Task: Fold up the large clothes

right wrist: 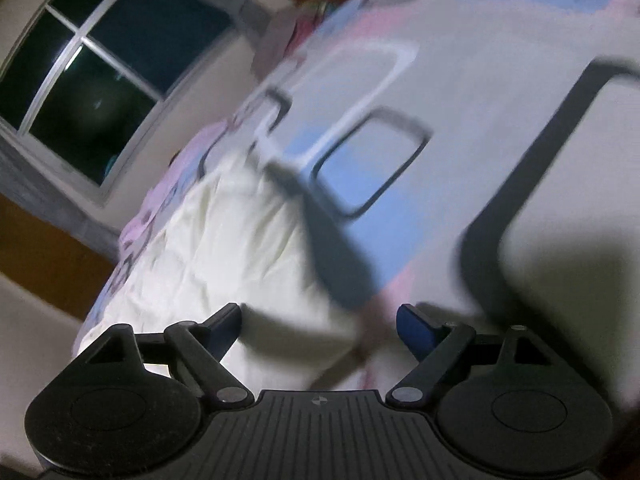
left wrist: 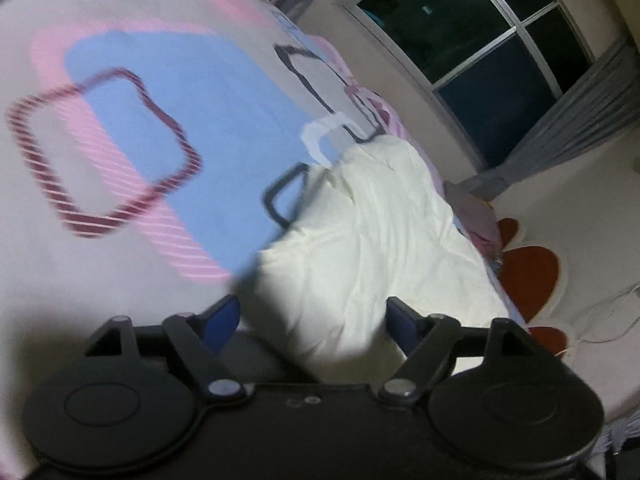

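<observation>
The cream garment [left wrist: 372,232] lies on the bed [left wrist: 48,280], spread over the patterned bedsheet [left wrist: 200,120] near the edge that faces the window [left wrist: 480,40]. It looks partly folded already: it forms a long, rumpled band with a fairly straight near edge, though the blur hides whether the layers line up.

Judging from this, the step in hand is to take hold of the garment again for another fold. To do it well, the person should bring each tool down on a separate corner or end of the same edge, bite through all layers at once, and keep the bedsheet out of the pinch. Both ends should then be lifted together and carried across evenly, so that the fabric stays taut between them and does not sag or twist. The creases across the middle would best be smoothed flat before the fold is laid.

The left tool [left wrist: 314,320] hangs over the near end of the garment with its blue fingers [left wrist: 224,320] spread wide; nothing is between them and they touch no cloth. The right tool [right wrist: 320,328] is likewise spread, its fingers [right wrist: 416,328] apart and empty, one side above the cream cloth and the other above bare bedsheet. Neither holds anything.
</observation>
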